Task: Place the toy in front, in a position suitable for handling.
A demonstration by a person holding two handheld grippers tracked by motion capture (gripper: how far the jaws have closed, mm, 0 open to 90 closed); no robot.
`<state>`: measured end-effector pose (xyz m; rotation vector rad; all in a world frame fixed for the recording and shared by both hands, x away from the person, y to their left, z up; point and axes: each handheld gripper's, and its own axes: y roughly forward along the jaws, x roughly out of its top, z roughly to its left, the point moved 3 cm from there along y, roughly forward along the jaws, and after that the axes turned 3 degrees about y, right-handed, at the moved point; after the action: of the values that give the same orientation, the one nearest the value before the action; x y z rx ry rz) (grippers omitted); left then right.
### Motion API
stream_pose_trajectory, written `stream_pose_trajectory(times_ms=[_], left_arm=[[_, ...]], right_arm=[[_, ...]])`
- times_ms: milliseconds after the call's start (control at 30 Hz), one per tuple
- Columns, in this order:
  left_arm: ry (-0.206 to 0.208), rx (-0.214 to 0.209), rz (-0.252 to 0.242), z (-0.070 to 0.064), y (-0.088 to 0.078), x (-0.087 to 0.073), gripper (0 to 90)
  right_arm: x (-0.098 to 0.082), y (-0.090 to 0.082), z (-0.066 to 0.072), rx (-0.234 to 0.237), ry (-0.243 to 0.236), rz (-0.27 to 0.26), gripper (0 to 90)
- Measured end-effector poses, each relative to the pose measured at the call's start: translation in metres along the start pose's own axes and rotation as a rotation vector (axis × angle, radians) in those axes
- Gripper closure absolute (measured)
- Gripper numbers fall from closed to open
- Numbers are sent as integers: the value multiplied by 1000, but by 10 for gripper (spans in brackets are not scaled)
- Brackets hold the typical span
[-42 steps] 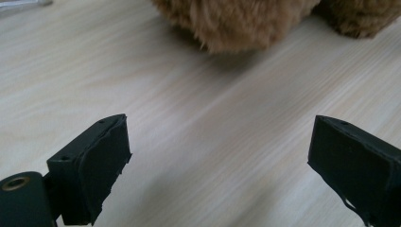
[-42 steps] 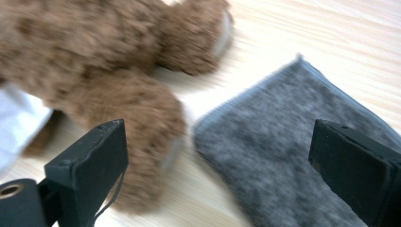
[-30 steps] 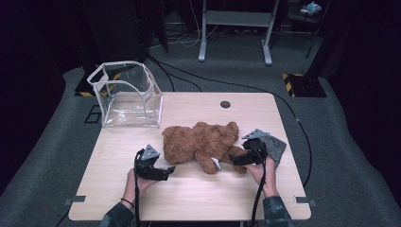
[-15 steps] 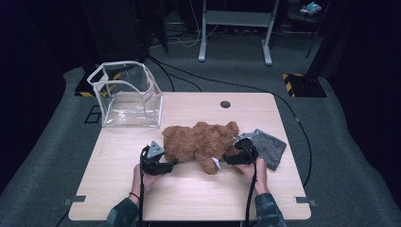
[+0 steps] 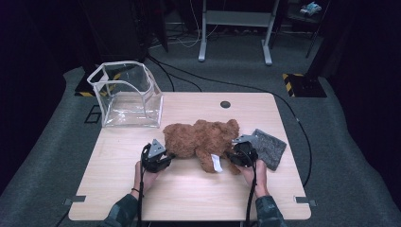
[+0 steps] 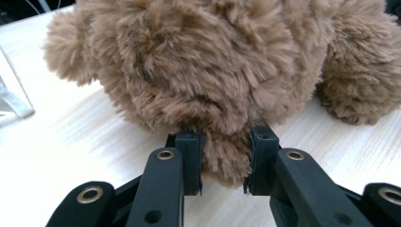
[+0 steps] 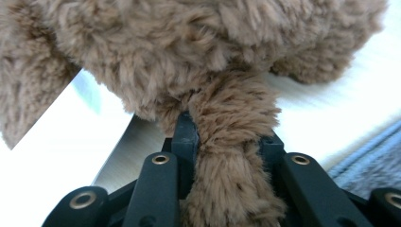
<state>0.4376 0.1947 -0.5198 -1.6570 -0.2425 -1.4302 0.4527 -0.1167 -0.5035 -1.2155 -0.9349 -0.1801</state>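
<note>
I have both sets of jaws just closing on the teddy bear, which lies lengthwise across the surface between them, left gripper pinching one end, right gripper clamping a limb.

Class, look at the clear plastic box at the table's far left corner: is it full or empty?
Empty. Through the clear plastic box only its own bottom and walls show; the brown plush bear lies outside, on the wooden table.

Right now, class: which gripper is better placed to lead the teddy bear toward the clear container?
Probably the left gripper. Both it and the right gripper have just closed on the teddy bear, but the left holds the end nearer the clear container.
</note>
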Motion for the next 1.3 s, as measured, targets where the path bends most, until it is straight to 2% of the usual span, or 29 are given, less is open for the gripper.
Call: stream_pose_trajectory(times_ms=[133, 167, 333, 400, 567, 667, 800, 900, 933, 967, 1000, 1067, 1100, 1133, 1200, 1233, 1300], left_arm=[[27, 6, -3, 0, 3, 2, 727], [31, 7, -4, 0, 4, 2, 730], [27, -2, -7, 3, 9, 9, 730], [45, 0, 0, 4, 11, 12, 730], [23, -29, 30, 7, 19, 14, 729], [24, -38, 45, 7, 21, 13, 729], [16, -40, 42, 5, 23, 14, 727], [2, -56, 56, 5, 23, 13, 726], [-4, -55, 55, 5, 24, 12, 726], [-10, -55, 52, 5, 24, 11, 724], [-7, -51, 47, 5, 24, 10, 722], [-6, -43, 47, 3, 23, 10, 707], [0, -45, 52, 2, 23, 10, 689], [10, -40, 55, 2, 22, 10, 669], [-9, -36, 60, 3, 22, 9, 582], [-18, -35, 59, 3, 21, 8, 539], [-37, -33, 57, 4, 20, 5, 438]], right_arm=[[1, -8, 3, -38, -6, -30, 700], [1, -13, 3, -52, -34, -40, 701], [-1, -18, 4, -74, -41, -50, 701], [-2, -20, 4, -81, -36, -48, 701], [-8, -21, 3, -93, -29, -46, 698], [-10, -20, 2, -97, -29, -42, 694], [-13, -13, -6, -85, 0, -27, 679], [-13, -10, -8, -86, 12, -14, 671], [-14, -8, -8, -83, 24, -6, 667], [-14, -6, -10, -87, 15, -10, 662], [-15, -5, -9, -79, 31, 0, 654], [-16, -3, -11, -76, 19, -5, 622], [-16, -4, -11, -73, 38, 5, 598], [-15, -4, -12, -77, 37, 4, 559], [-15, -6, -15, -76, 36, 20, 467], [-14, -7, -15, -84, 53, 23, 418], [-14, -10, -18, -75, 57, 16, 307]])
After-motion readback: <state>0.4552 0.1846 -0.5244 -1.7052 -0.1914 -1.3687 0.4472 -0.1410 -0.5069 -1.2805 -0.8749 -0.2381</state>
